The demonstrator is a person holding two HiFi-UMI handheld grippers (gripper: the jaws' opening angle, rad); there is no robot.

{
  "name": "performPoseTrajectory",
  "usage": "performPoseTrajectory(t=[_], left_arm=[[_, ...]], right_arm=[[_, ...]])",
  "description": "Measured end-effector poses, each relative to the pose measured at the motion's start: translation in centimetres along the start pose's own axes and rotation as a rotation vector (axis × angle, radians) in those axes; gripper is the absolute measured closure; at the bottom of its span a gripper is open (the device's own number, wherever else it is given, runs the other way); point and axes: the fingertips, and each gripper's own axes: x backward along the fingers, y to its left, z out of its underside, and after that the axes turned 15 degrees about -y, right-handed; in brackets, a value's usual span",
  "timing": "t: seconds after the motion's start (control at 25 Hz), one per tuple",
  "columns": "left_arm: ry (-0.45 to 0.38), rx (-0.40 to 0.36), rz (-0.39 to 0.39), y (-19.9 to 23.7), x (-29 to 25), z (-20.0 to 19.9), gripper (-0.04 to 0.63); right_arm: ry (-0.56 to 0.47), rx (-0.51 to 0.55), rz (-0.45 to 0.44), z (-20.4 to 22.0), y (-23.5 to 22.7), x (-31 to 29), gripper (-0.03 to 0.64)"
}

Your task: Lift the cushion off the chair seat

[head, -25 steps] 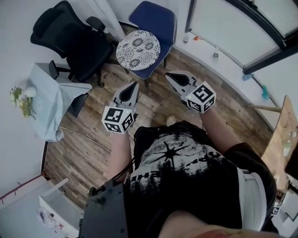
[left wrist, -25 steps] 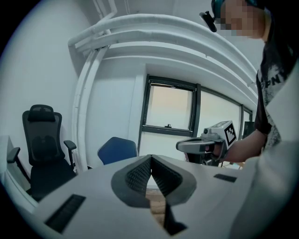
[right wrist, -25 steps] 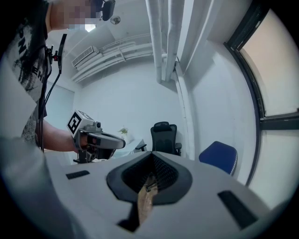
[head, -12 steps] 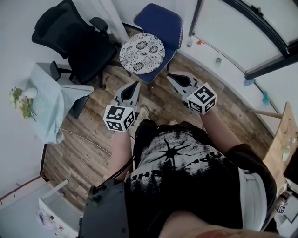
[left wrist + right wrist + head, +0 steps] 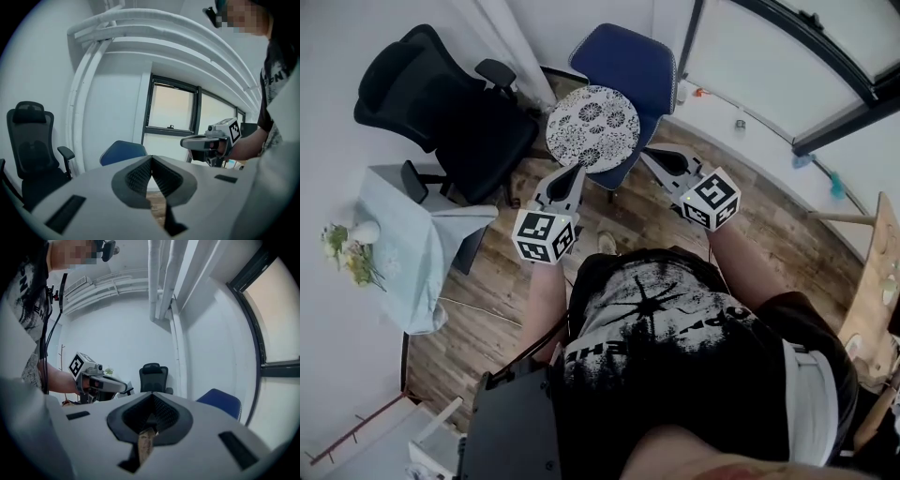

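A round white cushion (image 5: 592, 127) with a dark floral print lies on the seat of a blue chair (image 5: 631, 58) at the top middle of the head view. My left gripper (image 5: 576, 171) is held just short of the cushion's near edge, its jaws shut and empty. My right gripper (image 5: 649, 155) hangs at the cushion's right, beside the seat edge, also shut with nothing in it. In the left gripper view the chair's blue back (image 5: 123, 151) shows beyond the closed tips (image 5: 151, 158). The right gripper view shows the blue chair (image 5: 220, 401) to the right of its closed tips (image 5: 152, 394).
A black office chair (image 5: 441, 103) stands left of the blue one. A small table with a pale cloth (image 5: 405, 234) and a flower vase (image 5: 356, 242) is at the left. White wall, pipes and a dark-framed window (image 5: 171, 108) lie behind. Wooden floor (image 5: 478, 309) runs underfoot.
Both grippers have moved forward toward the blue chair, closing in on the cushion. Their jaws stayed shut.
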Motion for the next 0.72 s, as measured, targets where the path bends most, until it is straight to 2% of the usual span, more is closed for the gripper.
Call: performPoseTrajectory(t=[0.4,0.56,0.72], left_arm=[[0.036,-0.002,0.164,5.7,-3.0,0.1,0.583],[0.045,0.001,0.216,7.2,-3.7,0.3,0.583],[0.047,0.001,0.252,8.2,-4.4,0.6,0.583]], right_arm=[[-0.019,-0.014,0.159,0.5,-1.6,-4.7,0.604],[-0.044,-0.043,0.225,0.6,-2.2,-5.6,0.604],[-0.035,-0.024,0.259,1.0,-2.7,-6.2,0.604]])
